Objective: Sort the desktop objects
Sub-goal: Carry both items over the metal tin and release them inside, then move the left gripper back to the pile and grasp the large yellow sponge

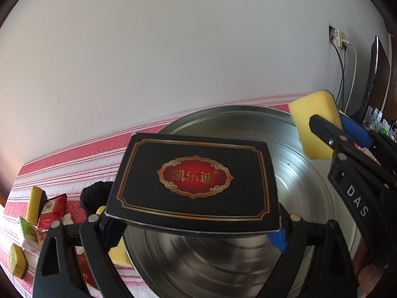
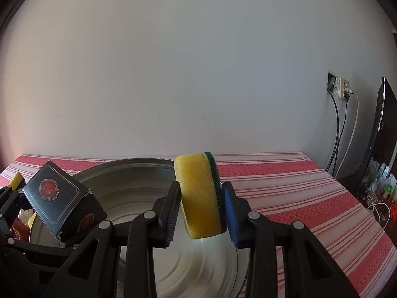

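A red-and-white striped cloth covers your counter below a plain white wall, and on it sits a wide, shallow metal basin, the largest thing in reach. Above the basin, your left gripper has its jaws spread wide and clamped on the two ends of a black box with gold trim and a red emblem, held tilted with its face toward the camera. At 2 o'clock from the box in the left wrist view, your right gripper has its jaws drawn close and clamped on a yellow sponge standing on edge, its green scouring side against the blue pad, over the basin's right half. At 8 o'clock from the box, on the cloth beside the basin, lie the smaller things: a black knitted item, another yellow sponge, a red sachet and a green packet.
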The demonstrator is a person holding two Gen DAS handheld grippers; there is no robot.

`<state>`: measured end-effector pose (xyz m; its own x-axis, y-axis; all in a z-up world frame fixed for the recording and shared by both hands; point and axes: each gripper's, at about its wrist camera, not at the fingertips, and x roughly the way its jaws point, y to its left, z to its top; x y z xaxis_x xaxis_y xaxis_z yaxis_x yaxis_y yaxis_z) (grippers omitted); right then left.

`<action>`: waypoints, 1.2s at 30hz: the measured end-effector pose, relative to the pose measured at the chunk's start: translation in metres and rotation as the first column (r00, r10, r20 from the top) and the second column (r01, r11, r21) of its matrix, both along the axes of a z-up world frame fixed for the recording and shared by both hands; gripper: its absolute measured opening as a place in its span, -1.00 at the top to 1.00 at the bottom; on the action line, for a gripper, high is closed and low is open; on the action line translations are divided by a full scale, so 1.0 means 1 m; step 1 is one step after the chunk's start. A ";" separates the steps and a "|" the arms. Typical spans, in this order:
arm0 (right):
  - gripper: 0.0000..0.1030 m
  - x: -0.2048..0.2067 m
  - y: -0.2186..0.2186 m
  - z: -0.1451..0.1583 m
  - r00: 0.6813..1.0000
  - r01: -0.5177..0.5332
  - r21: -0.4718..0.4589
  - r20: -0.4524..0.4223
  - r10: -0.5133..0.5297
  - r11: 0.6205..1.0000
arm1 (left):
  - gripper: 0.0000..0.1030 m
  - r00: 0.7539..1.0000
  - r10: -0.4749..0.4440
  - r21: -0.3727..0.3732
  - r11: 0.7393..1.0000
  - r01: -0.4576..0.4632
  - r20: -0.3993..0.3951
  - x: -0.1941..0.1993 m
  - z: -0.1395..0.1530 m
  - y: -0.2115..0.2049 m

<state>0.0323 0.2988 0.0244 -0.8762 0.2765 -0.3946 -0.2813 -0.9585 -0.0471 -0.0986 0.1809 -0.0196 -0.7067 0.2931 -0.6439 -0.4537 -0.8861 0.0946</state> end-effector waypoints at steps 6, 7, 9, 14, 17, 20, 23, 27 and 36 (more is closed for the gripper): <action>-0.01 0.001 0.000 -0.001 1.000 0.009 -0.001 -0.011 -0.009 1.000 | -0.82 1.000 0.008 -0.008 1.000 -0.008 -0.013 0.002 -0.002 0.004; -0.03 0.002 0.001 -0.001 1.000 0.016 0.006 -0.017 -0.016 1.000 | -0.82 1.000 0.008 -0.012 1.000 -0.008 -0.011 0.002 -0.003 0.004; -0.04 0.005 0.001 0.001 0.999 0.023 0.008 -0.028 -0.023 1.000 | -0.85 1.000 0.006 -0.012 1.000 -0.006 -0.004 0.005 -0.006 0.008; -0.24 0.013 0.003 0.005 0.997 0.025 -0.020 -0.072 -0.026 0.999 | -0.92 1.000 -0.002 -0.003 1.000 0.002 -0.005 0.004 -0.007 0.011; -0.45 0.020 0.003 0.009 0.992 0.033 -0.029 -0.117 -0.037 0.999 | -0.99 0.999 0.001 0.006 1.000 -0.001 -0.034 0.012 -0.003 0.015; -0.54 0.024 0.001 0.012 0.988 0.039 -0.031 -0.145 -0.043 0.999 | -0.99 0.998 0.005 0.004 1.000 -0.005 -0.066 0.016 -0.001 0.010; -0.58 0.023 0.001 0.012 0.988 0.045 -0.032 -0.147 -0.049 0.998 | -0.99 0.997 0.013 0.004 1.000 -0.013 -0.081 0.010 -0.001 0.008; -0.59 0.021 0.005 0.012 0.989 0.038 -0.048 -0.144 -0.044 0.998 | -0.99 0.992 0.034 0.028 0.999 -0.031 -0.119 0.005 0.007 -0.002; -0.59 0.041 -0.010 0.019 0.964 0.017 -0.004 -0.265 -0.018 1.000 | -0.99 0.934 0.129 0.054 0.992 -0.118 -0.334 0.035 0.024 -0.043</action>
